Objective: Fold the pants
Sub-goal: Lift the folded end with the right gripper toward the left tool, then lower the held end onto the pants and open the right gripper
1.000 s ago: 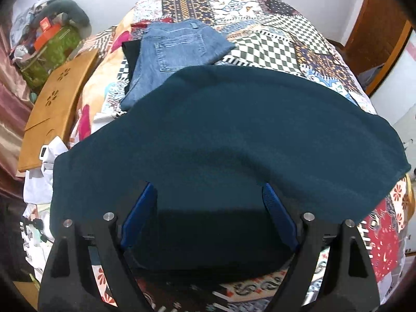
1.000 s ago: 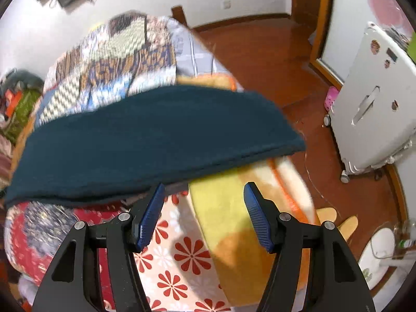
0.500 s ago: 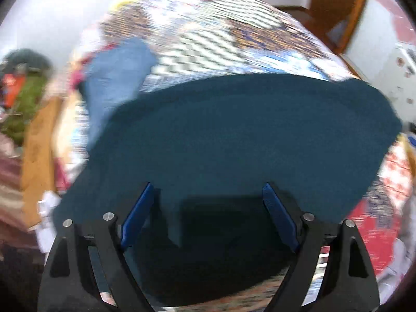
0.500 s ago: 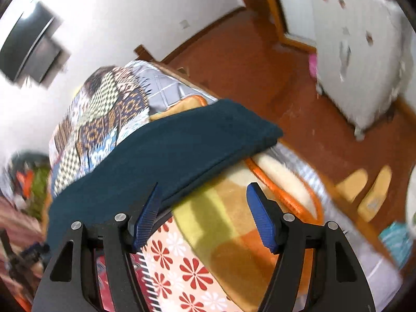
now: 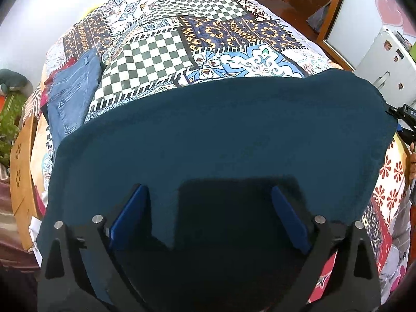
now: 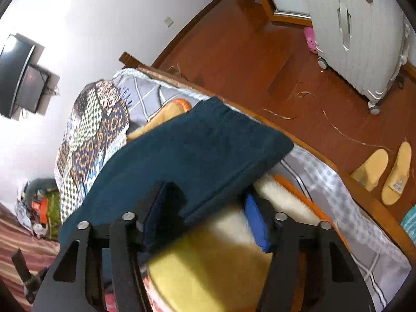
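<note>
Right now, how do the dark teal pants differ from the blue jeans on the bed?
The teal pants are plain, dark and soft-looking; the jeans are lighter blue denim with visible stitching and a pocket. The teal pants lie across the near edge of the bed, under the open left tongs; the jeans lie farther back on the left side. The teal pants cover far more of the view. Both lie flat on the patchwork quilt.

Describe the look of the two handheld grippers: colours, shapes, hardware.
The left gripper and right gripper look alike: matte black angular finger arms with triangular cut-outs, silver round pins at the joints, and flat blue pads lining the inner faces of the fingers. No cables, markings or sleeves are visible on either.
</note>
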{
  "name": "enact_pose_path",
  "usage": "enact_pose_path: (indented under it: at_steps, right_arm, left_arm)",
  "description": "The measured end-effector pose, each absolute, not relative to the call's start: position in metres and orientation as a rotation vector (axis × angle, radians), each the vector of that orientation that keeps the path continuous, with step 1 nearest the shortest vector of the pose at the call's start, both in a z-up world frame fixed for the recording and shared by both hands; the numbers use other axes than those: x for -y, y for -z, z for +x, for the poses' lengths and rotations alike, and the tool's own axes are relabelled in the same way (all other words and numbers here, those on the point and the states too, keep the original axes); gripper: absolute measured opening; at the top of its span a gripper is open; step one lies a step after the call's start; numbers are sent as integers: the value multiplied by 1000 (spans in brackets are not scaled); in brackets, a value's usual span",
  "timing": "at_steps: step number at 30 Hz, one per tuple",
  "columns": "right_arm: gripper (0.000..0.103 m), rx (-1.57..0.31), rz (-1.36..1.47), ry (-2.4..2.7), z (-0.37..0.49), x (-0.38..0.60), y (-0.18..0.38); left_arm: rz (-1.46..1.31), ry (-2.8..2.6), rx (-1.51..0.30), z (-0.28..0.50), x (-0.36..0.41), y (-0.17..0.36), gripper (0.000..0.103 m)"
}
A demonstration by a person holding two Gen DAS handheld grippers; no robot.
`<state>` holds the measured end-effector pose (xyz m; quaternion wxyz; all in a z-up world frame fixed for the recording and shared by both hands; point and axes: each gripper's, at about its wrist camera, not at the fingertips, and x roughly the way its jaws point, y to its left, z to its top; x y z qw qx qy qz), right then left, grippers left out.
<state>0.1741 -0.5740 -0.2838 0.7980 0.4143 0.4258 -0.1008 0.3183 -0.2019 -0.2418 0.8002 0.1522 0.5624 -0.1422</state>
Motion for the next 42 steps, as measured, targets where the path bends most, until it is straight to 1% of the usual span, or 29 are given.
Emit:
enact_pose_path:
  at_steps: [1,3,4,5,6,9,13,21,29,36,40,42]
  right_arm:
    - [42,-916,888,213,177,576,284]
    - [31,-919,859,214,183,576,281]
    - [27,-920,828,222,186,576,277]
    - [20,-917,803,226,187,578,273]
    - [16,-911,788,228,188,579,270]
    - [12,-881,727,237,189,579,254]
    - [11,-818,633,243,190,572,221]
    - [10,-680,472,173,204,532,138]
    - [10,-567,358,-11,218,451,74]
    - [10,-567,250,-202,236,359,60]
    - [10,-626,195,-313,250,303,74]
    - [10,-675,152,-360,256,273,90]
  left_arm:
    - [321,304,-1207,320,203,242,99]
    - [306,305,-1210,321,206,242,99]
    - [300,306,-1210,322,207,242,99]
    - [296,304,-1209,322,208,242,99]
    - [296,305,-1207,322,209,242,99]
    - [288,313,-1203,319,209,240,98]
    - [235,322,-1202,315,202,231,98]
    - [111,297,-1099,307,168,188,98]
    - [35,289,-978,287,122,147,98]
    - [2,233,-890,263,72,132,99]
    - [-33,198,-881,255,44,134,98]
    - [-50,179,-883,252,32,137,98]
